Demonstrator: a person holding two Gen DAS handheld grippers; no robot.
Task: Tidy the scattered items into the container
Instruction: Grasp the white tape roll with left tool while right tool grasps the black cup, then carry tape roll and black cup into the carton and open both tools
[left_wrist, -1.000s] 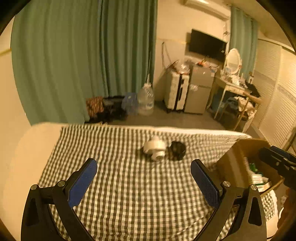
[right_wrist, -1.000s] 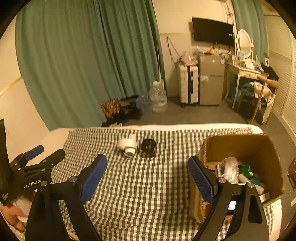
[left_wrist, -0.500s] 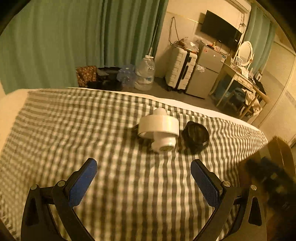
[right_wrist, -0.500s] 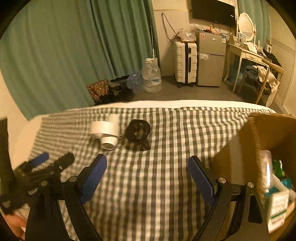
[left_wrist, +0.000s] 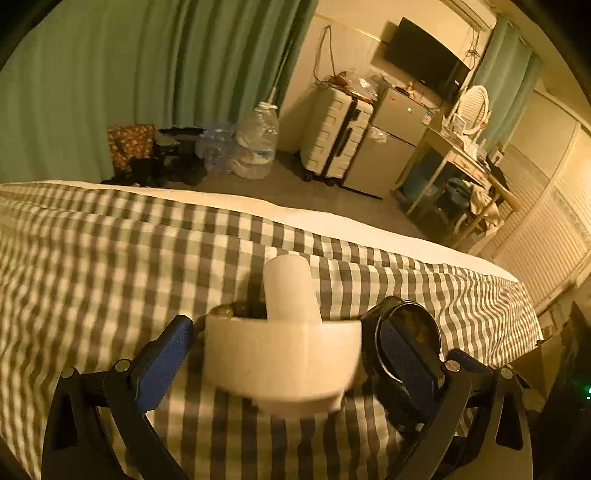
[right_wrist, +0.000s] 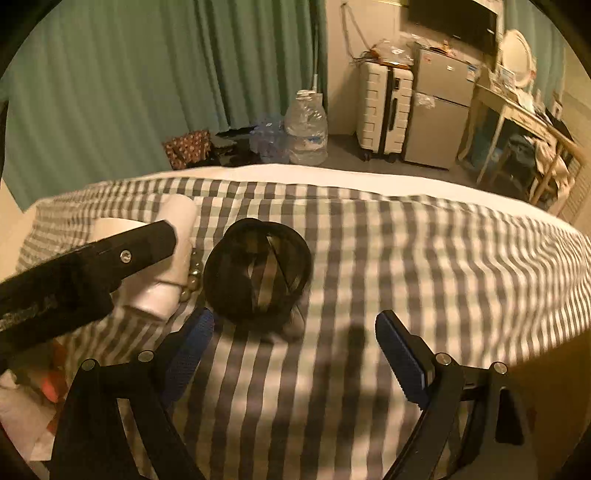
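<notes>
A white tape roll (left_wrist: 282, 362) lies on the checked cloth with a white cylinder (left_wrist: 290, 288) behind it. My left gripper (left_wrist: 284, 363) is open, its blue pads on either side of the roll without pressing it. A black round lidded case (left_wrist: 408, 332) lies just right of the roll, touching the right pad. In the right wrist view the black case (right_wrist: 258, 271) lies just ahead of my open, empty right gripper (right_wrist: 301, 354). The white roll (right_wrist: 155, 280) is left of it, partly hidden by the left gripper's arm (right_wrist: 85, 273). A cardboard box corner (left_wrist: 543, 354) shows at right.
The checked cloth (right_wrist: 406, 266) covers a bed whose far edge drops to the floor. Beyond stand green curtains (right_wrist: 147, 81), water bottles (right_wrist: 306, 129), a white suitcase (right_wrist: 384, 110), a small fridge (right_wrist: 439, 122) and a dressing table (right_wrist: 517, 110).
Both grippers have moved forward and down to the items. The left now straddles the white roll; the right has closed in on the black case. The box has slid out of the right view.
</notes>
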